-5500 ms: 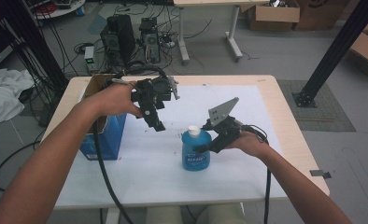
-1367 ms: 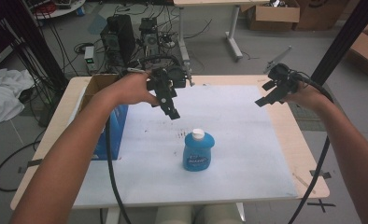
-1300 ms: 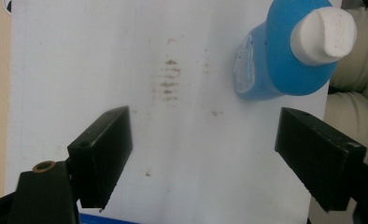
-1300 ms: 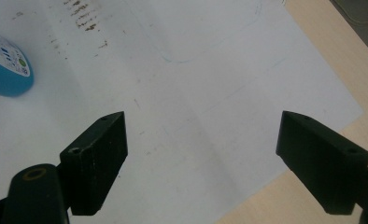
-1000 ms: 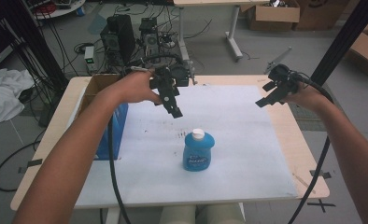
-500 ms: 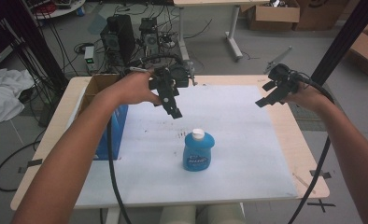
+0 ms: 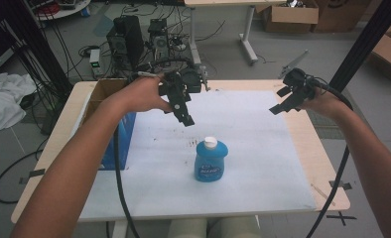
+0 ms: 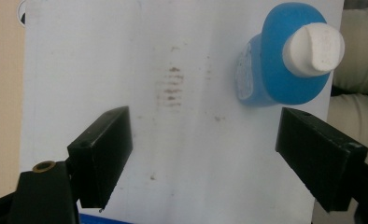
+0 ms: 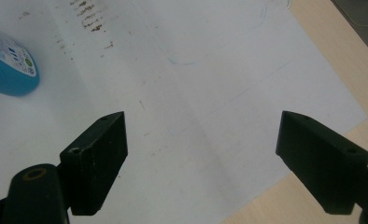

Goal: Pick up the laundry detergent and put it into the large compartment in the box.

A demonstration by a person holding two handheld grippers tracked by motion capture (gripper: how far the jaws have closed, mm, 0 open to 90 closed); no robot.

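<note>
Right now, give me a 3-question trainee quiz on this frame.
1. True or false: the blue bottle stands upright on the white sheet.
2. Which gripper is nearer the bottle? A) left gripper B) right gripper
3. Fill in: the bottle's cap is ____ in colour.

Key: 1 true; 2 A; 3 white. Both grippers are open, holding nothing.

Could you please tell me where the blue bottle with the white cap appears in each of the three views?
High view: blue bottle stands upright at centre, on the white sheet.
Left gripper view: upper right, seen from above.
Right gripper view: its lower part at the left edge.
Shared landmark: the brown smudges on the sheet beside it.
</note>
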